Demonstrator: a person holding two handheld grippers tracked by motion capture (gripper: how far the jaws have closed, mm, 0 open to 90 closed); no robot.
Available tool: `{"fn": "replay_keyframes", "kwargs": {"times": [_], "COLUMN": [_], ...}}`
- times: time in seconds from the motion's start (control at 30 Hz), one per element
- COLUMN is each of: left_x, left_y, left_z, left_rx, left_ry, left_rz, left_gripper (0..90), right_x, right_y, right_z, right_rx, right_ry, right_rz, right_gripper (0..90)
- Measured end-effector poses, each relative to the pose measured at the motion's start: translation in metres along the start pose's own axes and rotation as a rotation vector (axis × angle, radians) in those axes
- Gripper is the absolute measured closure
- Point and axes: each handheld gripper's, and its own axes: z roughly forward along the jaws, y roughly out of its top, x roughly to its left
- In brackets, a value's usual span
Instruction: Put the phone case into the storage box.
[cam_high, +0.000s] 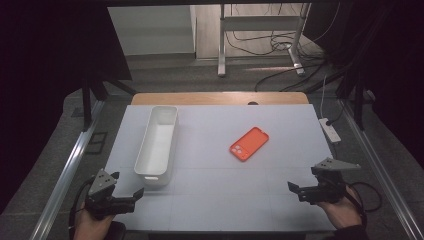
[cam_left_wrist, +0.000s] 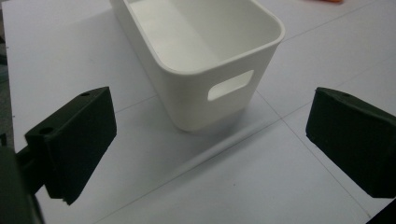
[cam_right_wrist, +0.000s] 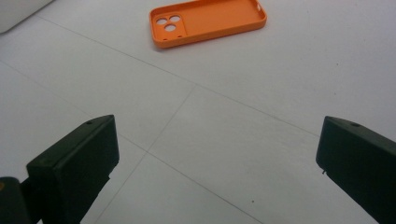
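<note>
Both jaws spread wide, empty. Bring the right gripper (cam_high: 295, 188) forward to the orange phone case (cam_high: 249, 143) lying flat mid-table, pinching its long edges; the left gripper (cam_high: 131, 192) waits near the white bin (cam_high: 157, 145)

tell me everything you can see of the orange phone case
The orange phone case lies flat on the white table, hollow side up, empty. It looks like soft matte silicone with rounded corners, a raised rim and three round camera cutouts at one end. It lies askew, right of the white bin, apart from it. Nothing touches it.
</note>
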Motion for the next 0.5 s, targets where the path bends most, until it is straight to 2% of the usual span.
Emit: {"fn": "replay_keyframes", "kwargs": {"times": [0.2,0.5], "left_x": [0.0,0.0], "left_y": [0.0,0.0], "left_z": [0.0,0.0], "left_rx": [0.001,0.0], "left_ry": [-0.001,-0.004], "left_rz": [0.002,0.001], "left_gripper": [2.7,2.7], "right_x": [0.0,-0.001], "right_y": [0.007,0.014], "right_z": [0.006,0.015], "right_rx": [0.003,0.019], "right_ry": [0.019,0.016], "right_rz": [0.0,-0.009], "right_gripper": [0.0,0.0]}}
